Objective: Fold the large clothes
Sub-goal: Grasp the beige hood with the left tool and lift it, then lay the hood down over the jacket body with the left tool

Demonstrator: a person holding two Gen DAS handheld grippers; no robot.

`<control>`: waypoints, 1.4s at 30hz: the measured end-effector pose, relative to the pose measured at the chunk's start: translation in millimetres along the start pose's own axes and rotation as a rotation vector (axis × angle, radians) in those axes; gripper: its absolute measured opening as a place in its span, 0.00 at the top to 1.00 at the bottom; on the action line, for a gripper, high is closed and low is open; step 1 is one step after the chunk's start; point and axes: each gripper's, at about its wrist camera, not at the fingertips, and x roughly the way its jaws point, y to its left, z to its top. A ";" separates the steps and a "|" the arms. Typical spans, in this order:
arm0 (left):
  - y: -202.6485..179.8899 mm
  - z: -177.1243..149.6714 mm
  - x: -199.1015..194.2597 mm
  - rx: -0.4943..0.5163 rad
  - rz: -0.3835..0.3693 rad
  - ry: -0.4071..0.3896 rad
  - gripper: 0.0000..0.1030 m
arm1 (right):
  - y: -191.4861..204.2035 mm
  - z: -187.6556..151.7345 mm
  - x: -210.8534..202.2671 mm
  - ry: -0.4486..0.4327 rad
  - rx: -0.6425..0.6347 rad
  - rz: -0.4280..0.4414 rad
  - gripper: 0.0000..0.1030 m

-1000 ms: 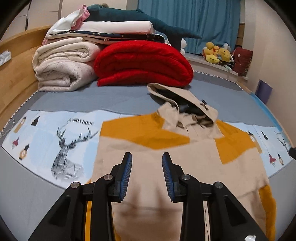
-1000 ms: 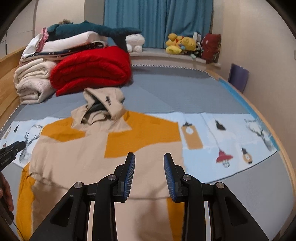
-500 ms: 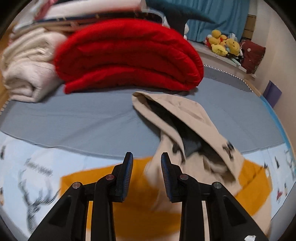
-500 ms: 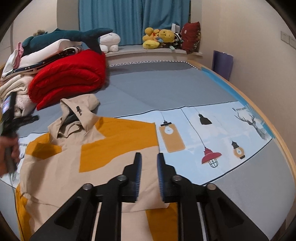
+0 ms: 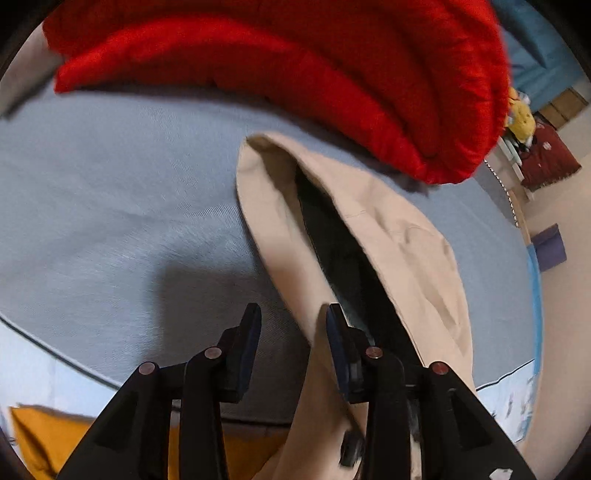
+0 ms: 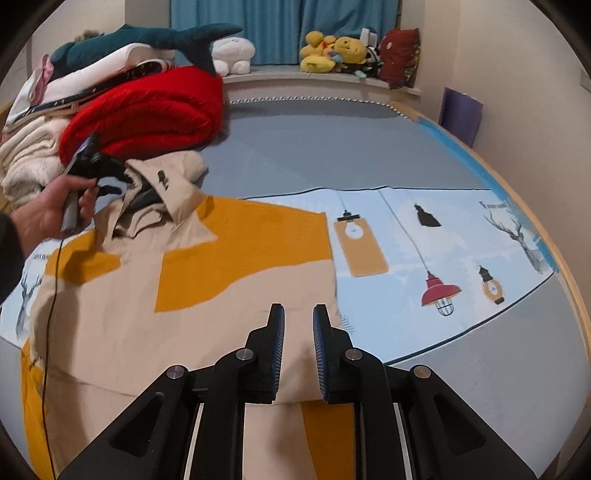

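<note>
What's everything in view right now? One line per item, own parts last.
hoodie: 1, beige with orange panels, spread flat on the bed, hood toward the stacked bedding
printed sheet: 1, pale blue with lamps and deer, under the hoodie
bed: 1, grey-blue cover
red quilt: 1, folded, behind the hood
cream blankets: folded stack, left of the quilt
shark plush: 1, teal, on top of the stack
white plush: 1, window ledge
yellow plush toys: cluster, ledge
dark red cushion: 1, ledge
curtain: blue, behind the ledge
left gripper: open, at the hood's edge
left hand: holding that gripper's handle
right gripper: open, over the hoodie's right edge
</note>
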 end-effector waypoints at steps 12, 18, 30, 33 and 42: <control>-60.3 -29.0 -99.4 0.230 -0.038 -0.256 0.99 | -4.7 11.4 -11.3 -0.023 0.037 0.053 0.83; -100.9 -165.1 -230.4 0.608 -0.049 -0.434 0.99 | -12.7 20.3 -40.4 -0.078 0.088 0.099 0.84; 9.3 -387.9 -296.0 0.402 -0.019 -0.267 0.98 | -7.8 15.3 -64.7 -0.105 0.145 0.263 0.75; 13.3 -371.9 -286.3 0.366 -0.032 -0.258 0.97 | -0.4 11.7 -60.0 -0.083 0.164 0.321 0.73; 47.4 -343.9 -208.0 0.153 -0.043 -0.026 0.68 | 45.6 -7.8 -13.4 0.093 0.180 0.491 0.71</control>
